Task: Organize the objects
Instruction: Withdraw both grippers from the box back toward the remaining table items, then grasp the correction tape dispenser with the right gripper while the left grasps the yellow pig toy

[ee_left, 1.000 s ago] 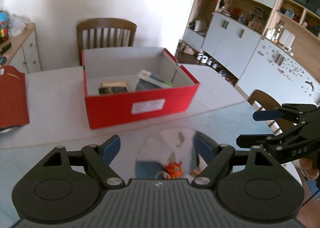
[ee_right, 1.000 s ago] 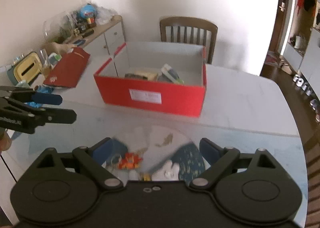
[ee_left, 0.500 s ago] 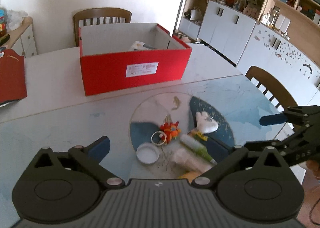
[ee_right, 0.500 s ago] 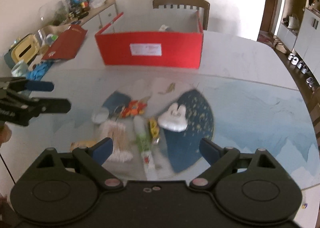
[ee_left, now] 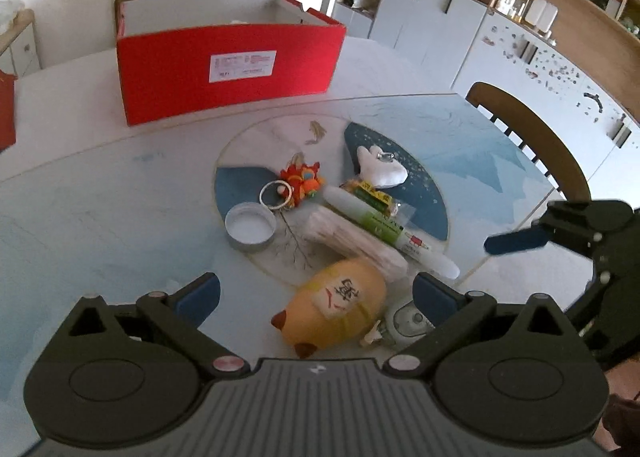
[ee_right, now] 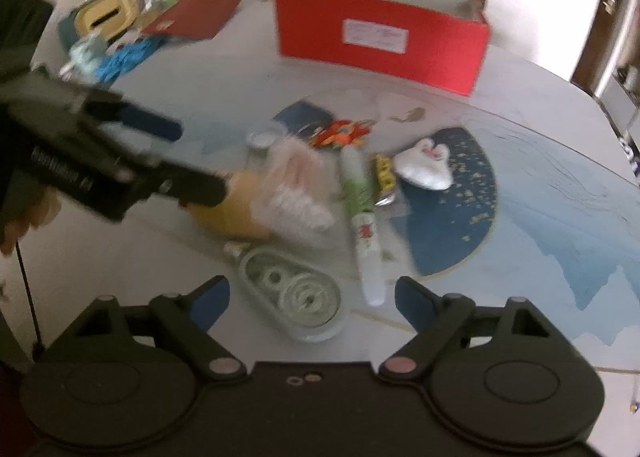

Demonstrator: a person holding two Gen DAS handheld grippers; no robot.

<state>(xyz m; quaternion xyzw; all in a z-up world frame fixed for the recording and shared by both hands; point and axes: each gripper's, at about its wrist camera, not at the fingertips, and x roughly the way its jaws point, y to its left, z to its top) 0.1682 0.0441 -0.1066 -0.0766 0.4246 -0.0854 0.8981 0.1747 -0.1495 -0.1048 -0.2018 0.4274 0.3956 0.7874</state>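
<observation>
Item: loose small goods heaped at the near middle of the desk (ee_left: 100,193), awaiting sorting.

- Red box (ee_left: 228,65): stands open-topped at the far side of the desk, well apart from the heap; the likely destination.
- Yellow plush (ee_left: 340,305): nearest to the left claw (ee_left: 316,297), lying between its fingers but not gripped.
- White tube with green label (ee_left: 380,225): lies aslant across the heap, beside a clear bag of white sticks (ee_left: 352,241).
- Orange charm on a ring (ee_left: 300,183), round lid (ee_left: 250,225), white mitten-shaped piece (ee_left: 380,169): farther out on the patterned circle.
- Clear oval case with rings inside (ee_right: 296,297): just ahead of the right claw (ee_right: 312,299); this view is blurred, so its contents are a guess.

Step in hand, as judged: picking the first piece out of the heap. Best taken one item at a time from the near edge, fingers set squarely either side of a single object so neighbours are not dragged along; the plush is soft and should take a firm squeeze across its middle.

Left claw: spread to its widest, having just been opening; holds nothing.
Right claw: wide apart, lately narrowing slightly; nothing held.
</observation>
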